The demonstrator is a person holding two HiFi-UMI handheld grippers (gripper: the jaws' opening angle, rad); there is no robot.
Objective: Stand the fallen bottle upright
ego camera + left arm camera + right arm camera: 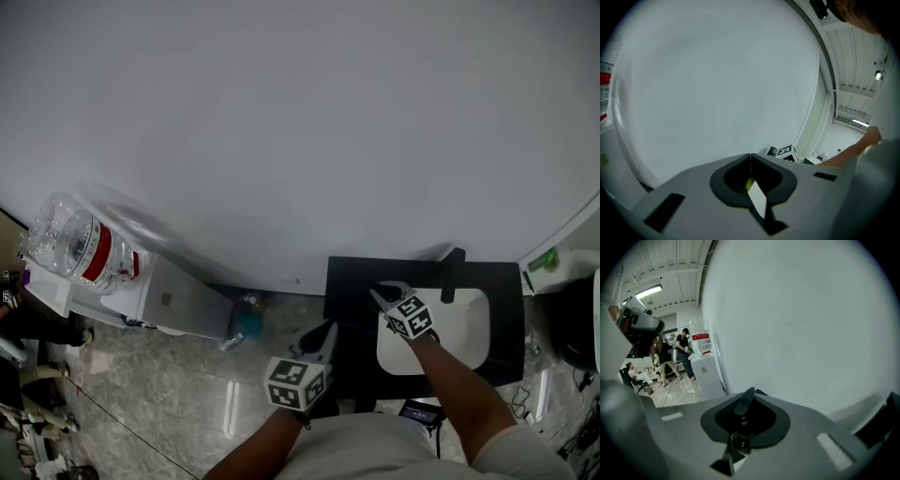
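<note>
A plain white wall [300,122] is seen across the far side. At the right, a black rectangular table [352,281] is set against it, and a white water dispenser [178,300] is placed at the left. A white rounded tray [464,328] is laid on the table.

Both bare forearms are stretched forward and angled slightly down toward the wall. The left gripper [327,328] is held near the table's left edge, its jaws pressed together with nothing between them. The right gripper [382,293] is held over the tray's far left corner. Its jaws are pinched on a slim dark bottle [742,411], whose tip is seen past the jaw tips.
</note>
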